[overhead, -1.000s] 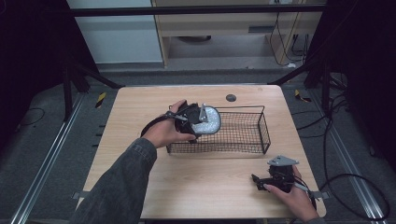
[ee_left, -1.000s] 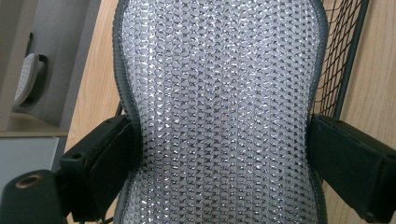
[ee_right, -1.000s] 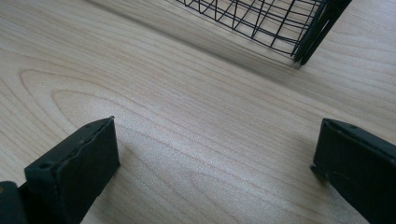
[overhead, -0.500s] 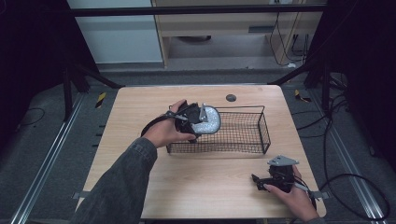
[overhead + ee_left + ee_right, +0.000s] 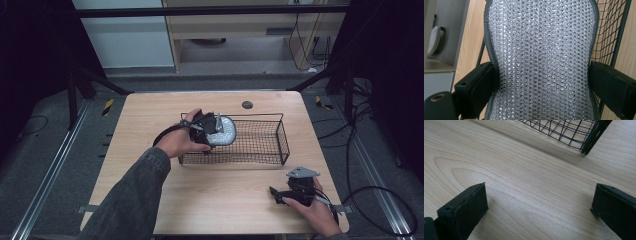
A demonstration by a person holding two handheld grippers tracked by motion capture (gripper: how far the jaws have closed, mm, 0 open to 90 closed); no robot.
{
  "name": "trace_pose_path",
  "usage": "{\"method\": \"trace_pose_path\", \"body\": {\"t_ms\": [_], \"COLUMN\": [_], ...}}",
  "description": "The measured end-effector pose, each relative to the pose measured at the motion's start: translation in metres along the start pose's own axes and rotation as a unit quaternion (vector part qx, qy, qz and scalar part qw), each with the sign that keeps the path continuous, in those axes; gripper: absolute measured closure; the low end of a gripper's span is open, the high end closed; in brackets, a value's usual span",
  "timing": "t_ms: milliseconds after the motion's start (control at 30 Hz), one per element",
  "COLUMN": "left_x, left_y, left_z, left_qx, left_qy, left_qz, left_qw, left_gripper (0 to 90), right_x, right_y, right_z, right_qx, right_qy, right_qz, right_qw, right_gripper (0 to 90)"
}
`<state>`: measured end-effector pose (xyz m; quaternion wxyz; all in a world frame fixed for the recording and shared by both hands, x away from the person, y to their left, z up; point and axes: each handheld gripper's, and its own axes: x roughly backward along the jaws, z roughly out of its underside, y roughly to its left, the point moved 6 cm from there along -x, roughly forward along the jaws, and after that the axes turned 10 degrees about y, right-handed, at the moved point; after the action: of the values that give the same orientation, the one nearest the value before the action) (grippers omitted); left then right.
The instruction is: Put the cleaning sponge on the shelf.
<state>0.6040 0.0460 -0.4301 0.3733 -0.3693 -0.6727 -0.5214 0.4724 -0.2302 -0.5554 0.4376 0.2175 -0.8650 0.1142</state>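
Observation:
My left gripper point(image 5: 212, 131) is shut on a silver mesh-covered oval pad point(image 5: 223, 131) with a dark rim, held over the left end of the black wire basket point(image 5: 270, 150). In the left gripper view the pad point(image 5: 541, 57) sits between both jaws, which press on its narrow waist, with basket wire point(image 5: 610, 32) behind it at the right. Near the table's front right corner my right gripper point(image 5: 278, 194) rests low over the wood, open, with nothing between its jaws. The right gripper view has bare wood point(image 5: 536, 195) between the jaws and the basket corner point(image 5: 589, 142) ahead.
The basket stands mid-table on the wooden table point(image 5: 150, 115). A small dark round hole point(image 5: 247, 104) sits near the far edge. Cables trail on the floor at the right. A shelf unit stands beyond the table.

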Motion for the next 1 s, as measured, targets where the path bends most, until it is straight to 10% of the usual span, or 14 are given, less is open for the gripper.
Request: {"method": "trace_pose_path", "body": {"t_ms": [1000], "left_x": [0.0084], "left_y": [-0.0058], "left_z": [-0.0015], "left_qx": [0.015], "left_qy": [-0.028], "left_qz": [0.016], "left_qw": [0.9994], "left_gripper": [5.7], "right_x": [0.0000], "right_y": [0.0000], "right_z": [0.0000], "right_qx": [0.000], "right_qy": [0.000], "right_qz": [0.000], "right_qw": [1.0000], "right_gripper": [0.3]}}
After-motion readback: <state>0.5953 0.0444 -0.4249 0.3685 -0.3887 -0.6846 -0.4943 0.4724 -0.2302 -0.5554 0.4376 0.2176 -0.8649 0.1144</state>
